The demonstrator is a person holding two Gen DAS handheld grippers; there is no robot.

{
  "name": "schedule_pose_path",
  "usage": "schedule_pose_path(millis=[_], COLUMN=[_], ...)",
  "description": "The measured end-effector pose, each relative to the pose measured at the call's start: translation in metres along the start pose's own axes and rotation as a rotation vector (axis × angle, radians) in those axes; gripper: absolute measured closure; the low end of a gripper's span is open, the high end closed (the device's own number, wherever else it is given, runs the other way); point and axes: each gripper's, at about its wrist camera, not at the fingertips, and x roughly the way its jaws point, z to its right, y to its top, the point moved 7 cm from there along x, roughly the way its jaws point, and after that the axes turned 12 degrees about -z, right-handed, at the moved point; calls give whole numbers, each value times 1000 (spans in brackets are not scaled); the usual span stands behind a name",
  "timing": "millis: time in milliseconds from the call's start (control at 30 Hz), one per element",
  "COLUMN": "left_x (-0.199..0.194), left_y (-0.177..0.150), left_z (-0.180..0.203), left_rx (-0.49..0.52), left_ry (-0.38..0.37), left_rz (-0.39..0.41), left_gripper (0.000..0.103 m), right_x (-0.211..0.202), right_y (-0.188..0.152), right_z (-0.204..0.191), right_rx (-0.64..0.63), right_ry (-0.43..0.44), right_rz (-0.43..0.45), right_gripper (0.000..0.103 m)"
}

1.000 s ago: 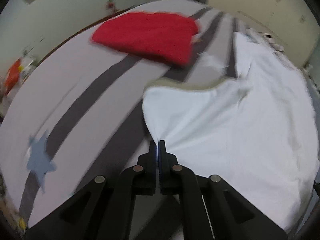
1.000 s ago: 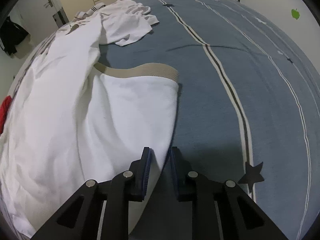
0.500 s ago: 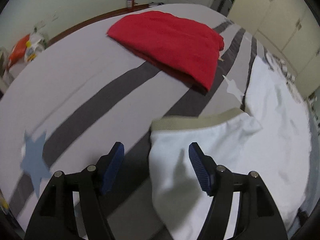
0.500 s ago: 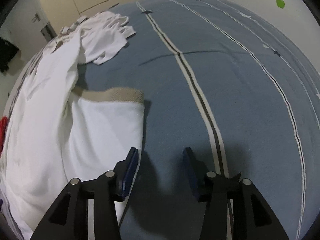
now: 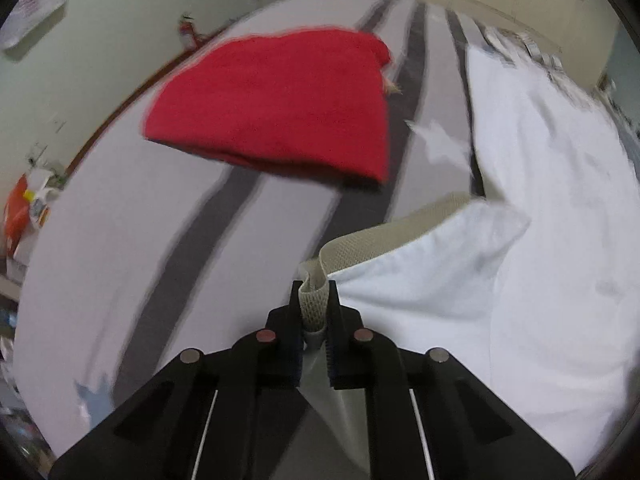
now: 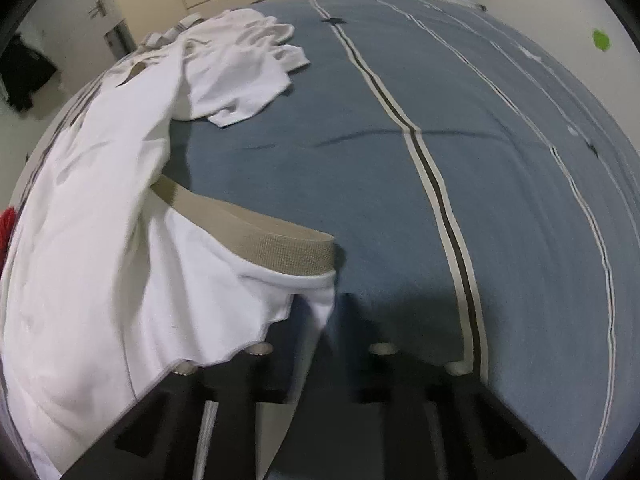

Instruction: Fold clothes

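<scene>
Left wrist view: left gripper (image 5: 314, 294) pinches the beige waistband (image 5: 384, 236) of white shorts (image 5: 460, 280).
Right gripper (image 6: 318, 312) clamps the shorts' white fabric on the bed (image 6: 400, 200); a red cloth (image 5: 276, 108) lies well apart.

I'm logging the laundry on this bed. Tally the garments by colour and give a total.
Red: 1, the folded red garment.
White: 2, the white garment with the tan band and the crumpled white garment farther up the bed.
Total: 3.
</scene>
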Motion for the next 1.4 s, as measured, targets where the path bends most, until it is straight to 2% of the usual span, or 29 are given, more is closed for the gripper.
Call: schedule_pose_path(millis=[67, 167, 333, 400, 433, 500, 533, 567, 600, 633, 667, 700, 800, 933, 1000, 1100, 1167, 1200, 1267, 1333, 1400], left_x=[-8, -7, 6, 10, 10, 9, 6, 1, -5, -12, -16, -21, -12, -1, 14, 42, 60, 70, 70, 66, 57], left_y=[2, -10, -33, -40, -41, -42, -41, -38, -33, -28, -23, -17, 7, 34, 44, 56, 57, 57, 57, 56, 55], left_z=[-19, -34, -42, -43, -47, -57, -62, -67, -70, -72, -69, -66, -32, 30, 51, 58, 45, 38, 26, 17, 8], left_rx=[-85, -151, -187, -203, -222, -285, -311, -342, -354, -350, -335, -321, -168, 33, 123, 154, 109, 90, 67, 34, -10], left_ry=[-20, -50, -55, -55, -48, -32, -38, -46, -35, -12, 9, 29, 27, -13, 27, 105, 110, 115, 111, 96, 70], left_rz=[21, -9, -71, -84, -91, -99, -91, -67, -43, -16, 10, 35, 45, 36, 13, -1, -57, -91, -77, -61, -41], left_gripper=[97, 97, 95, 89, 76, 60, 55, 53, 50, 47, 46, 45, 45, 45, 45, 45, 45, 40, 32, 31, 31], right_x=[-6, -15, -29, -32, -29, -26, -26, -28, -29, -30, -32, -32, -25, -22, -19, -6, 0, 1, 6, 13, 15], right_y=[3, -8, -28, -37, -40, -35, -29, -20, -13, -6, 2, 7, 23, 43, 51, 55, 55, 54, 51, 38, 29], right_z=[4, 33, 86, 106, 109, 103, 96, 86, 78, 71, 60, 52, 32, -7, -25, -34, -30, -25, -14, 4, 20], right_rx=[19, 120, 299, 358, 351, 306, 278, 242, 222, 207, 183, 161, 80, -52, -117, -172, -171, -155, -128, -119, -96], right_ry=[10, -15, -62, -75, -59, -38, -30, -13, 7, 27, 38, 33, -9, -30, -54, -121, -145, -144, -146, -170, -154], right_rz=[16, 26, 42, 39, 23, 7, 10, 19, 31, 43, 60, 68, 68, 105, 111, 78, 57, 52, 30, -20, -27], right_gripper=[102, 102, 103, 103, 103, 101, 96, 83, 74, 60, 55, 55, 54, 54, 54, 55, 55, 54, 55, 55, 54])
